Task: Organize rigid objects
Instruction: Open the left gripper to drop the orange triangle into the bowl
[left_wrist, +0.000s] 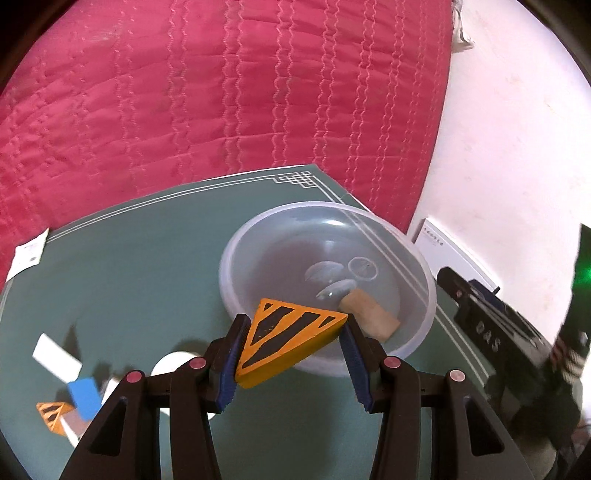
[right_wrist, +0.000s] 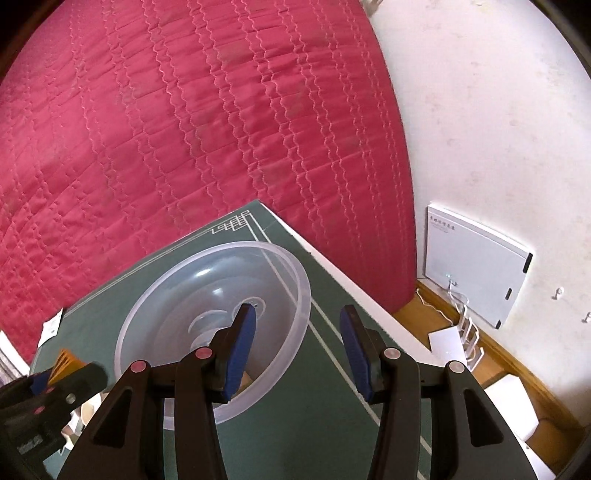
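Note:
My left gripper (left_wrist: 295, 325) is shut on an orange triangular block with black stripes (left_wrist: 291, 332). It holds the block at the near rim of a clear plastic bowl (left_wrist: 231, 266), which stands on a green table (left_wrist: 147, 266). Inside the bowl lie a tan block (left_wrist: 369, 314) and a few clear round pieces (left_wrist: 362, 267). My right gripper (right_wrist: 297, 314) is open, with nothing between its fingers. It hovers over the right side of the bowl (right_wrist: 147, 325), above the table (right_wrist: 332, 369). In the right wrist view the striped block (right_wrist: 64, 363) shows at lower left.
On the table's left lie a second striped orange triangle (left_wrist: 53, 413), a blue block (left_wrist: 85, 397), a white flat piece (left_wrist: 55, 358) and a white round object (left_wrist: 173, 363). A red quilt (left_wrist: 221, 92) lies beyond the table. A white box (right_wrist: 476, 258) hangs on the wall.

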